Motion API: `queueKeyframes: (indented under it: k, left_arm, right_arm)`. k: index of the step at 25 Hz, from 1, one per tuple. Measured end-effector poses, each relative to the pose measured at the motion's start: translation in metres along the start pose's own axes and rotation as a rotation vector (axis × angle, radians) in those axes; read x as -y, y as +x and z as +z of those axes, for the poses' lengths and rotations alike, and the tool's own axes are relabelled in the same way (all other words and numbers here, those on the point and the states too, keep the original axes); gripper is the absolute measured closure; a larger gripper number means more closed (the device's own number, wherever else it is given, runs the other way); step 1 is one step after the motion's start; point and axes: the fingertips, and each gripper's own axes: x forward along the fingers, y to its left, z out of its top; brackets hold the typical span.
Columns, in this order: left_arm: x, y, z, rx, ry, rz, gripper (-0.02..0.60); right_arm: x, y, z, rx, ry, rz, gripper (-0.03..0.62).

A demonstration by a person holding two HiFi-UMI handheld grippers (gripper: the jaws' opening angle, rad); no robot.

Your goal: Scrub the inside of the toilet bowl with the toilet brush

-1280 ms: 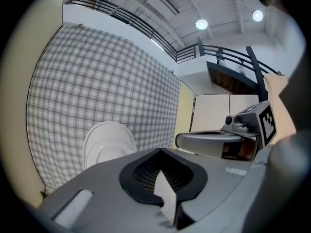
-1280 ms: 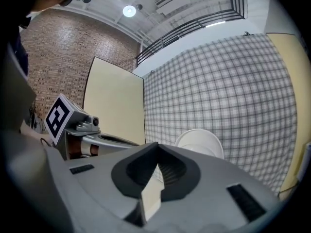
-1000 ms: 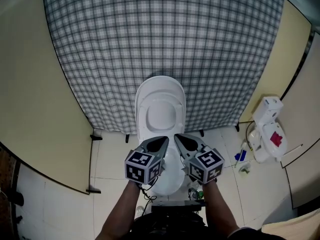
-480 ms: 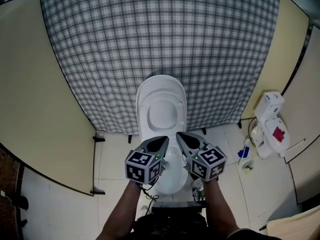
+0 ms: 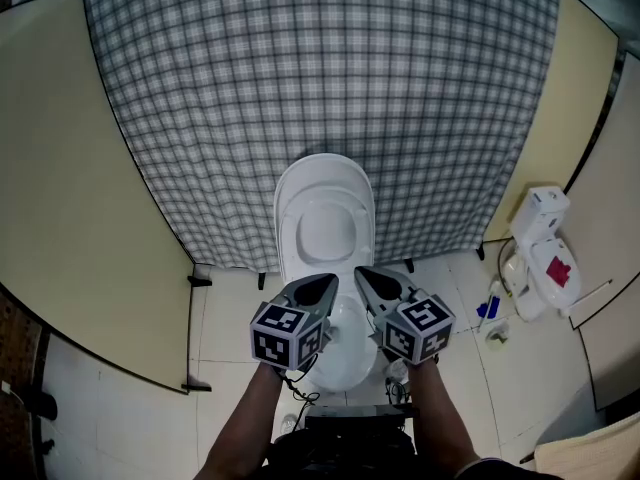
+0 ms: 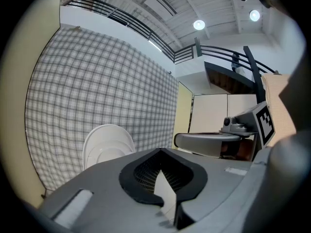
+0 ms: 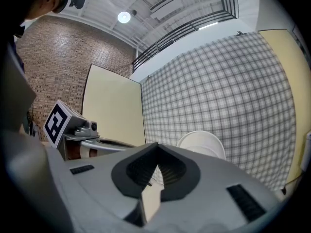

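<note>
Left tool point(image 5: 322, 284) and right tool point(image 5: 370, 278), both closed, over toilet point(image 5: 325, 183)

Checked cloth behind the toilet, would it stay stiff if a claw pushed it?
Probably not: the checked cloth hangs as a sheet with a free lower edge, so it should give and fold. It looks thin, so likely light.

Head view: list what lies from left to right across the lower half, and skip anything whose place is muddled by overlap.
beige partition panel → left gripper → right gripper → small blue object → white device with a red patch. The toilet is left out: both grippers overlap it.
</note>
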Motion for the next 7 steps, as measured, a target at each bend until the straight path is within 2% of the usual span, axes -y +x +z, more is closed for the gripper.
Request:
queueKeyframes:
  k: [7]
  left_arm:
    - [-0.008, -0.057, -0.015, 0.022, -0.002, -0.009, 0.572]
  right_arm:
    - [-0.060, 0.000, -0.009, 0.001, -0.026, 0.004, 0.592]
